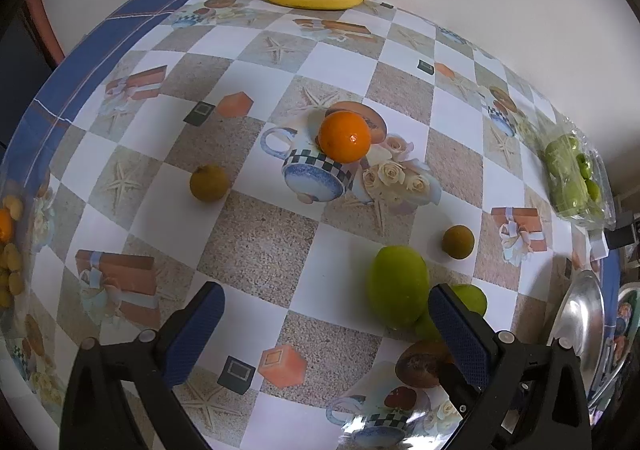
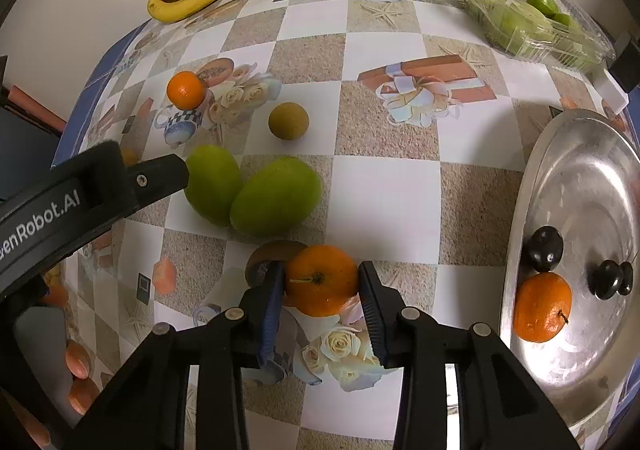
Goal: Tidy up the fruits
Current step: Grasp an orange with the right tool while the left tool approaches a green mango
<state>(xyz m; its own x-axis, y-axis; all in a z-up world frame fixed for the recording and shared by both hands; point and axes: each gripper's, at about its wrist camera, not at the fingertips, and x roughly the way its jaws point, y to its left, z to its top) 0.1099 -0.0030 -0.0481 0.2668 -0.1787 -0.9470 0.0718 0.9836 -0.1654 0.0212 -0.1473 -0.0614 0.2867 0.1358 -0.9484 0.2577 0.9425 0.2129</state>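
The right gripper (image 2: 322,286) is clamping an orange (image 2: 321,279); the left gripper (image 1: 324,326) is hanging apart, empty. One orange and dark fruits are sitting on the tray (image 2: 592,154); most fruit remains on the table.

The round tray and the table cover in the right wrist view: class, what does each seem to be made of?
The round tray looks like polished metal, likely steel or aluminium: silvery, with blurred reflections. The table cover appears to be glossy printed vinyl or oilcloth: a checked pattern with pictures and a slight sheen, though coated fabric is possible.
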